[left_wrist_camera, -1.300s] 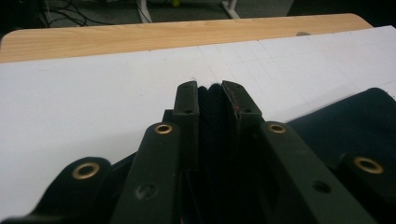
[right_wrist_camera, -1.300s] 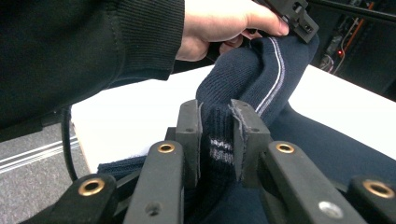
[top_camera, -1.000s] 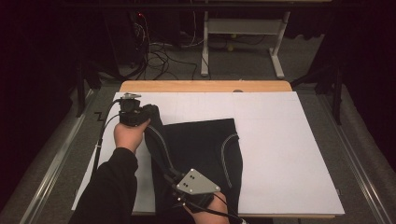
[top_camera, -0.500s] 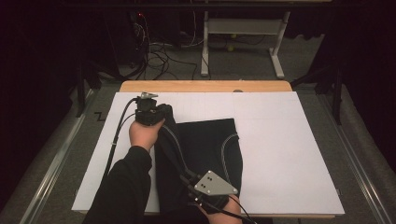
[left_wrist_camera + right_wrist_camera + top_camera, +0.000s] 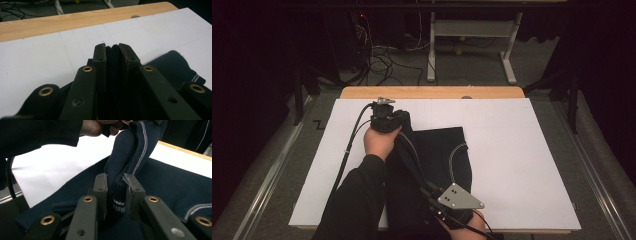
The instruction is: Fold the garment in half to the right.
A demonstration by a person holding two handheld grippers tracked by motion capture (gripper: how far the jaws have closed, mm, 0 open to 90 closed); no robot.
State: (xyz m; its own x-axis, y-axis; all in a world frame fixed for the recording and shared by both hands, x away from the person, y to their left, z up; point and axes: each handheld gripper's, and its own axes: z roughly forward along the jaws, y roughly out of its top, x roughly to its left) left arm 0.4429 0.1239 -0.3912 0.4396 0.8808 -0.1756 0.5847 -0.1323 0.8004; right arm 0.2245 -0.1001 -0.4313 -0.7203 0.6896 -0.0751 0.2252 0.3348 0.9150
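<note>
A dark navy garment (image 5: 442, 160) with thin white seam lines lies on the white board (image 5: 522, 165). My left gripper (image 5: 384, 119) is over the garment's far left corner, shut on a bunched fold of the dark fabric (image 5: 113, 62). My right gripper (image 5: 447, 212) is near the board's front edge, shut on a ribbed strip of the same garment (image 5: 117, 195). That strip (image 5: 132, 147) runs taut upward from the right jaws toward the left hand (image 5: 97, 127).
A wooden table edge (image 5: 432, 92) shows beyond the white board. Behind it on the floor are cables (image 5: 382, 60) and a white metal stand (image 5: 472, 35). Grey rails (image 5: 267, 175) flank the board on both sides.
The left hand has carried its fold of the garment rightward along the far side. The right gripper has slid right and slightly down along the near edge. Both grips stay the same.
</note>
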